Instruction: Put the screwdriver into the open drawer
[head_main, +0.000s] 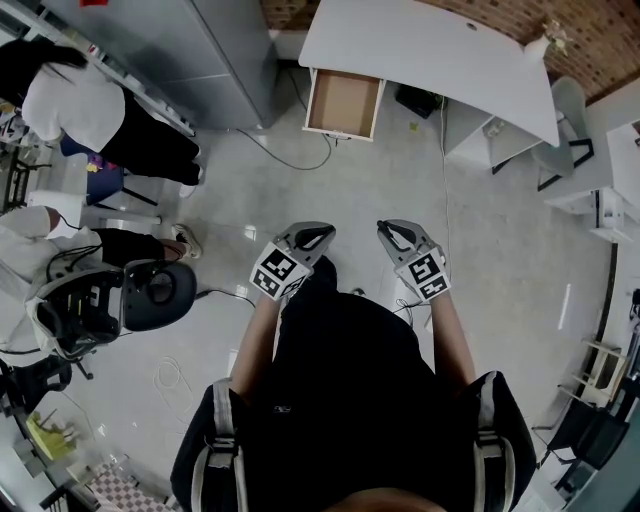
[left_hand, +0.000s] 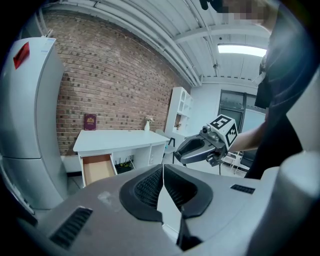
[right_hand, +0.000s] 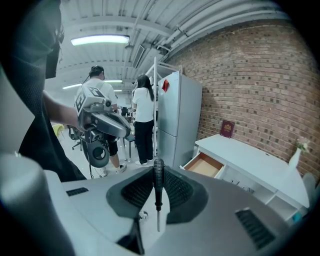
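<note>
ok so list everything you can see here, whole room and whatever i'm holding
white desk: one, white, against the brick wall
open wooden-lined drawer: one, light brown inside, pulled out at the desk's end, empty
dark red book: one, upright on the desk by the wall
small white vase: one, on the desk
red brick wall: one, behind the desk
tall grey fridge: one, beside the drawer end of the desk
black office chair: one, on the floor to the left
standing people: two, white tops, beyond the fridge
black-handled screwdriver: one, metal shaft, in the right gripper
left gripper: grey, jaws together, empty
right gripper: grey, jaws clamped on the screwdriver
</note>
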